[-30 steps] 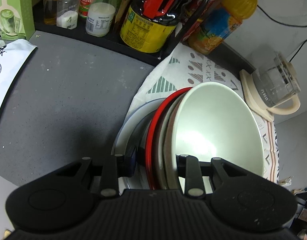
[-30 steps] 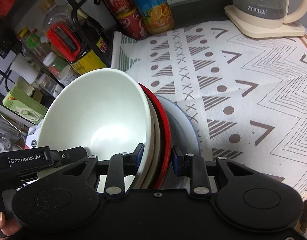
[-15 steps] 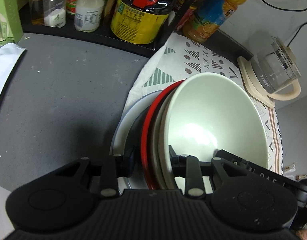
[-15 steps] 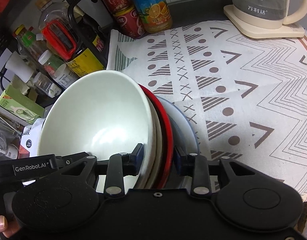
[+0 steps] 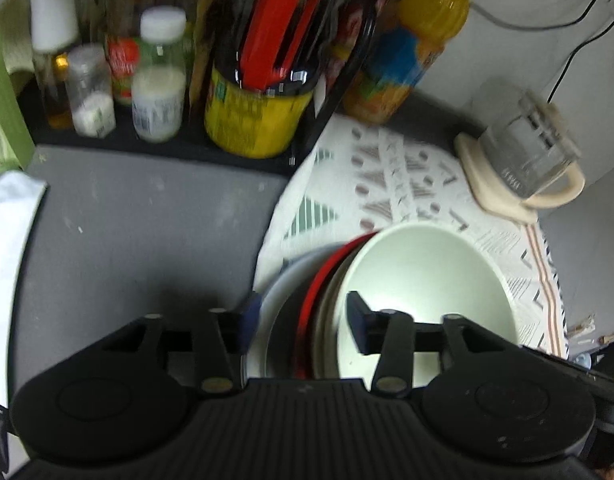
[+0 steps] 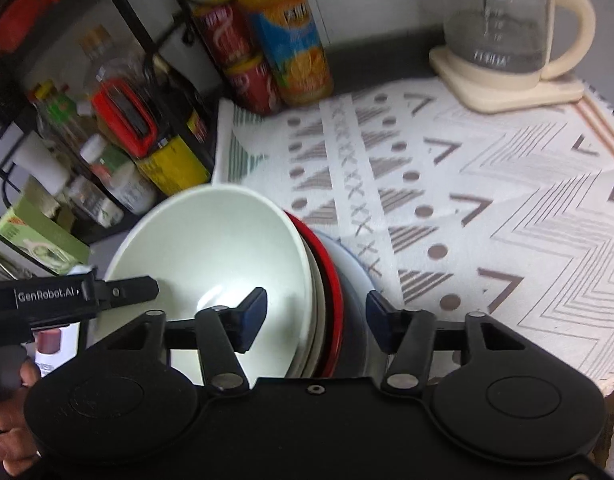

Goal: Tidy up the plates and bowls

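Note:
A stack of dishes rests on the patterned cloth (image 6: 447, 200): a pale green bowl (image 5: 423, 280) on top, a beige dish and a red plate (image 5: 311, 320) under it, a grey-white plate (image 5: 283, 292) at the bottom. The same bowl (image 6: 215, 248) and red plate (image 6: 331, 304) show in the right wrist view. My left gripper (image 5: 303, 322) is open, its jaws straddling the stack's rim with gaps on both sides. My right gripper (image 6: 315, 320) is open and straddles the opposite rim. The left gripper's body (image 6: 55, 300) shows beside the bowl.
A black rack (image 5: 347, 80) with bottles, jars and a yellow-labelled dark bottle (image 5: 259, 120) stands behind on the grey counter (image 5: 139, 232). An orange juice bottle (image 6: 287, 40) and red cans (image 6: 243, 72) stand at the cloth's back. A glass kettle (image 6: 503, 32) stands at the back right.
Both grippers have opened: the jaws that pinched the stack's rims now stand apart from them. Both cameras have pulled back and up a little; the stack stays on the cloth.

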Demonstrator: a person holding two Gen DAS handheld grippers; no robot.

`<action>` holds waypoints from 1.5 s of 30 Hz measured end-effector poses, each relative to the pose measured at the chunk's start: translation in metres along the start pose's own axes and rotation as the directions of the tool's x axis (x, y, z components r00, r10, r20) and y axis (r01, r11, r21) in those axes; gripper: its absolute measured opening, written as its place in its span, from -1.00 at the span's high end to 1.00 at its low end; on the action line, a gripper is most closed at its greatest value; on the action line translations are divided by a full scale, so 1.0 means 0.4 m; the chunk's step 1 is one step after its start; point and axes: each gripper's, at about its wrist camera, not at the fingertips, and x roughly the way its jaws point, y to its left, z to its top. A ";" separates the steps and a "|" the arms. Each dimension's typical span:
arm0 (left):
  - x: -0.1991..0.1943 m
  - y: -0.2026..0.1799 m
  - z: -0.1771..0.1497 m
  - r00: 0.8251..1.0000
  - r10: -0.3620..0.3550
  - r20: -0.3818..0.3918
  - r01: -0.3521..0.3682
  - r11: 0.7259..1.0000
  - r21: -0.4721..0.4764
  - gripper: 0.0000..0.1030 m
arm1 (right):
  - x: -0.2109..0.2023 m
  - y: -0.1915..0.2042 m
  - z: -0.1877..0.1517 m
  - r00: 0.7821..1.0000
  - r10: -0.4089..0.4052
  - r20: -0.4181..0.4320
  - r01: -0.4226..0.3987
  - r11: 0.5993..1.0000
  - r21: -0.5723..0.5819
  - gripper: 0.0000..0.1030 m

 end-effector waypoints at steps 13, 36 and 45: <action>-0.199 -0.082 -0.101 0.989 -0.008 0.151 -0.002 0.998 0.064 -0.59 | -0.232 0.012 -0.066 0.986 -0.040 0.161 0.042 0.999 -0.014 -0.87; -0.490 -0.187 -0.378 0.957 -0.162 0.240 0.089 0.953 0.291 -0.65 | -0.595 -0.006 -0.359 0.915 -0.188 0.358 0.193 0.981 0.021 -0.99; -0.545 -0.179 -0.442 0.951 -0.175 0.256 0.075 0.931 0.358 -0.67 | -0.645 0.012 -0.435 0.897 -0.221 0.384 0.234 0.972 0.013 -0.99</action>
